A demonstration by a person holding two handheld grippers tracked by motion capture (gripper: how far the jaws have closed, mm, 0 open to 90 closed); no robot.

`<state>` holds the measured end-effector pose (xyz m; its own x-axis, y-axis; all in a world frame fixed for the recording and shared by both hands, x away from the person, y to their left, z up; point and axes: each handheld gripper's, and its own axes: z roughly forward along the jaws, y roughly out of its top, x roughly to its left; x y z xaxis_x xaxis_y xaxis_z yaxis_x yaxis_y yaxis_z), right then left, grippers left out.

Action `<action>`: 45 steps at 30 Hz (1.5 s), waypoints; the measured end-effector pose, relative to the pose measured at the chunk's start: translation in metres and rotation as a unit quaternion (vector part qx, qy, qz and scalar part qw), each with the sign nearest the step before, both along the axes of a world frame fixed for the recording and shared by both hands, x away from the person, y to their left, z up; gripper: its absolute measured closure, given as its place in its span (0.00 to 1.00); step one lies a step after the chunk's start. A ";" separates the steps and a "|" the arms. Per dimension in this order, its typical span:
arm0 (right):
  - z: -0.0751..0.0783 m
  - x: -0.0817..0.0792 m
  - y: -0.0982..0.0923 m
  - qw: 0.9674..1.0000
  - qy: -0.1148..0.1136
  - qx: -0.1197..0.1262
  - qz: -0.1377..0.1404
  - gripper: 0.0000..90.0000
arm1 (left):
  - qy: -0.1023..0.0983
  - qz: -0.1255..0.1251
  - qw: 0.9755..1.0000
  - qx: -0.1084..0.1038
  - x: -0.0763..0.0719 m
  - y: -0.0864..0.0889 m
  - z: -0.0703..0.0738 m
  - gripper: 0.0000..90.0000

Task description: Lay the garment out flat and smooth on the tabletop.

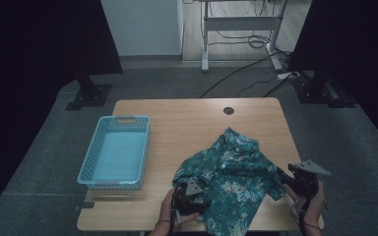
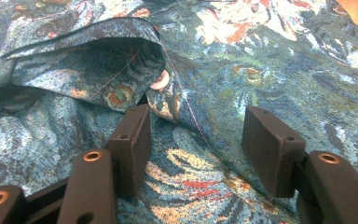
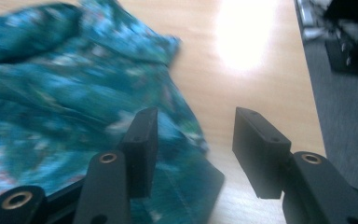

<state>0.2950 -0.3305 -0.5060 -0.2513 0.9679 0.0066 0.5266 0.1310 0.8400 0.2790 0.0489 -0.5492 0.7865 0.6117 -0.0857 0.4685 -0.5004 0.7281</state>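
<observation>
Early stage: floral shirt (image 1: 231,172) lay crumpled, unfolded, on near right of desk (image 1: 187,123); left claw (image 2: 193,140) open over fabric, right claw (image 3: 193,140) open at shirt's right edge; blue basket (image 1: 114,152) empty, left.

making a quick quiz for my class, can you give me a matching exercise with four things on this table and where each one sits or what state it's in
Things:
1. basket
2. shirt
3. left tongs
4. right tongs

Places or states:
A. open over the shirt's edge and bare wood at the table's right side
B. light blue, nothing in it, on the left part of the table
C. open, low over the fabric near a pale button
D. teal floral, crumpled on the right part of the table

Pairs: 1-B, 2-D, 3-C, 4-A
</observation>
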 end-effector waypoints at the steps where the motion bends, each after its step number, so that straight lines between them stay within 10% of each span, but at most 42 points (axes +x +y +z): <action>1: 0.003 -0.003 0.005 1.000 -0.003 -0.001 0.010 0.56 | 0.000 0.000 1.000 0.001 0.000 0.000 0.000 0.47; 15: -0.004 -0.010 0.066 0.992 0.030 0.005 0.123 0.49 | -0.003 0.001 1.000 0.000 -0.002 0.000 0.000 0.45; 22: -0.025 -0.006 0.098 0.983 0.065 0.014 0.171 0.39 | 0.005 0.005 1.000 -0.016 -0.002 -0.001 -0.002 0.39; 45: -0.044 -0.004 0.139 0.977 0.103 -0.028 0.184 0.28 | -0.003 0.035 0.998 -0.048 0.005 0.026 0.017 0.32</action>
